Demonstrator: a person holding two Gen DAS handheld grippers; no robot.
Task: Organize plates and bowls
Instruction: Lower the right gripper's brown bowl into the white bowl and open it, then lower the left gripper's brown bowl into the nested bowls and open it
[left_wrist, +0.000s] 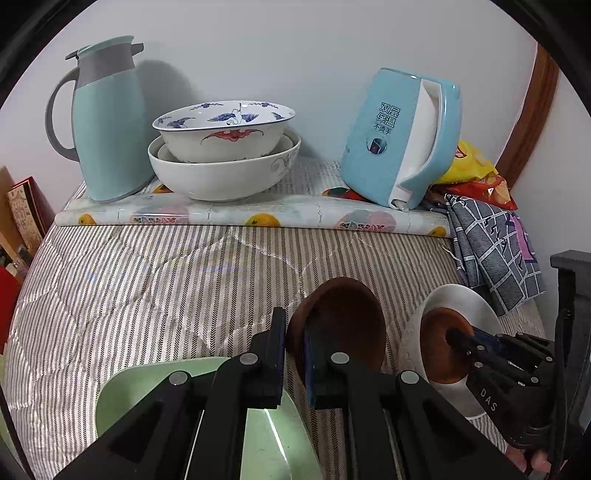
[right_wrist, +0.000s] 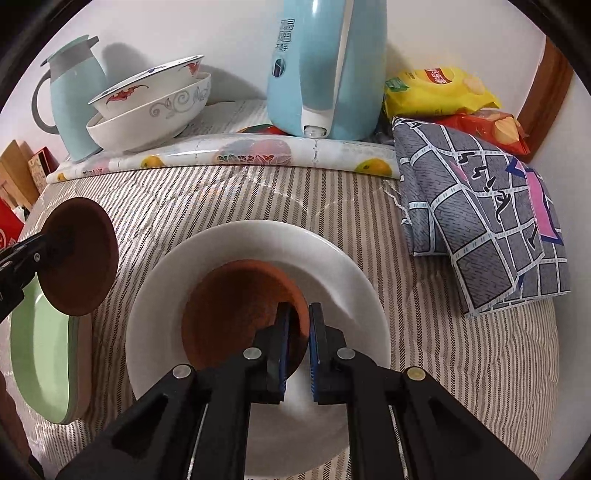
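Note:
My left gripper (left_wrist: 294, 325) is shut on the rim of a small brown bowl (left_wrist: 343, 321) and holds it tilted above a green plate (left_wrist: 258, 424); this bowl (right_wrist: 83, 254) also shows at the left of the right wrist view. My right gripper (right_wrist: 299, 314) is shut on the rim of a second brown bowl (right_wrist: 236, 314), which sits in a white plate (right_wrist: 258, 247). The left wrist view shows that bowl (left_wrist: 439, 343), the white plate (left_wrist: 461, 306) and the right gripper (left_wrist: 458, 338) at the lower right. Stacked white bowls (left_wrist: 225, 155) stand at the back.
A teal jug (left_wrist: 107, 122) and a tilted blue kettle (left_wrist: 399, 136) stand on a rolled fruit-print mat (left_wrist: 251, 218) by the wall. Snack bags (right_wrist: 439, 92) and a grey patterned cloth (right_wrist: 480, 229) lie at the right. A striped quilt (left_wrist: 147, 288) covers the surface.

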